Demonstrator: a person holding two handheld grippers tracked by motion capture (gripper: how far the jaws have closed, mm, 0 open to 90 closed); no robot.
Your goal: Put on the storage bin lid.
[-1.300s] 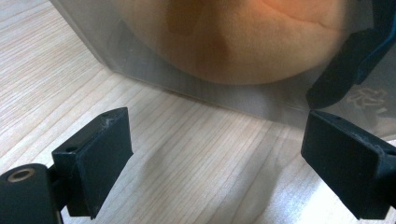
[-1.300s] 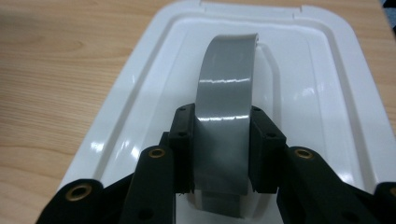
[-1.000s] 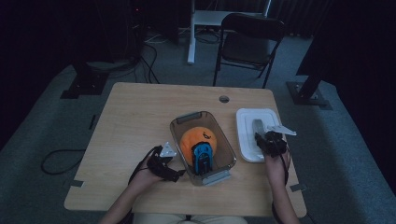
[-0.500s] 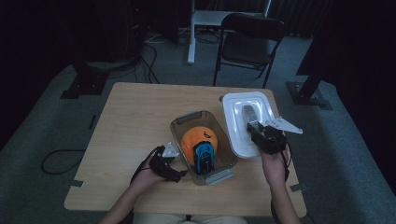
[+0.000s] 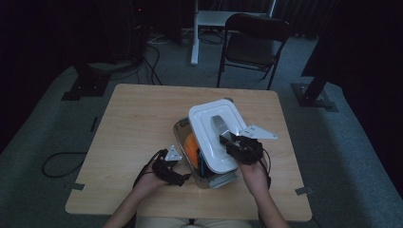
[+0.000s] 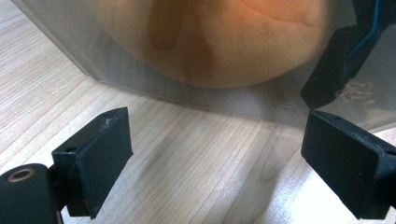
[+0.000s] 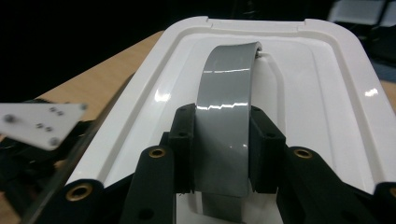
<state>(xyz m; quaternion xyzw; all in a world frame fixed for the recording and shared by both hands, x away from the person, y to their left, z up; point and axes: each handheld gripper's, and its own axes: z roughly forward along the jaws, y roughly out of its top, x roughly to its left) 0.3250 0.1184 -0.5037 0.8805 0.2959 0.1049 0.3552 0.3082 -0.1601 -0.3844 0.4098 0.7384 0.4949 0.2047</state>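
A clear plastic container (image 5: 182,127) stands at the table's middle front, with an orange round thing (image 5: 191,145) and a blue item (image 5: 201,162) inside. A white lid (image 5: 209,130) hangs tilted above its right part. My right gripper (image 5: 229,140) is shut on the lid's grey handle (image 5: 217,122). In the right gripper view the pads (image 7: 184,154) press both sides of that handle (image 7: 229,79) on the lid (image 7: 322,93). My left gripper (image 5: 179,177) rests on the table left of the container. Its jaws (image 6: 219,140) are open, just short of the clear wall (image 6: 135,70), with the orange thing (image 6: 224,42) behind it.
The wooden table (image 5: 138,118) has free room on its left and far halves. A black folding chair (image 5: 254,40) and a white desk leg (image 5: 195,38) stand beyond the far edge. Cables (image 5: 57,161) lie on the floor at the left.
My right gripper has lifted the white lid from the table's right side and carried it left and up over the container. The left gripper has stayed put.
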